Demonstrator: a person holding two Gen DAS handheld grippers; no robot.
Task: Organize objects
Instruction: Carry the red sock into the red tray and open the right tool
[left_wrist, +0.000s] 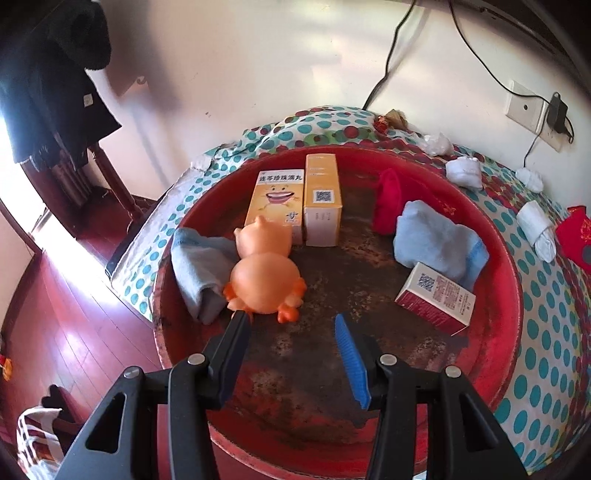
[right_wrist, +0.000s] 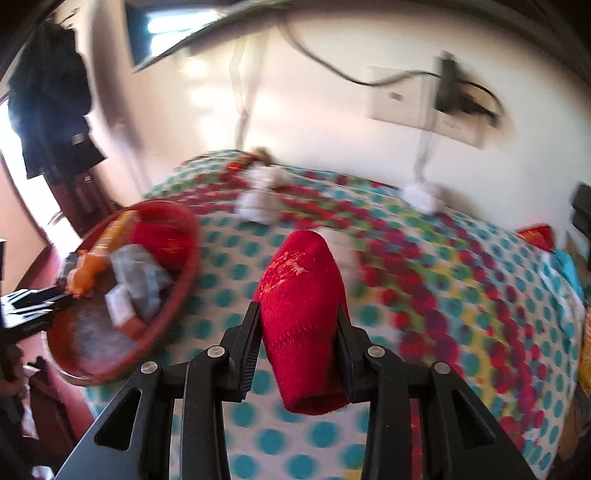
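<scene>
A round red tray (left_wrist: 495, 280) lies on a polka-dot cloth. In it are an orange toy duck (left_wrist: 264, 275), two yellow boxes (left_wrist: 321, 199), a red-and-white box (left_wrist: 436, 299), two blue rolled socks (left_wrist: 436, 240) and a red sock (left_wrist: 388, 203). My left gripper (left_wrist: 290, 321) is open over the tray, just behind the duck, its left finger touching it. My right gripper (right_wrist: 297, 314) is shut on a red rolled sock (right_wrist: 301, 306) held above the cloth, right of the tray (right_wrist: 177, 295).
Several white rolled socks (left_wrist: 463, 173) lie on the cloth (left_wrist: 546, 317) beyond the tray, near the wall. A red packet (left_wrist: 576, 236) lies at the right. Cables and a wall socket (left_wrist: 526, 107) sit behind. Red wooden floor (left_wrist: 74, 314) is to the left.
</scene>
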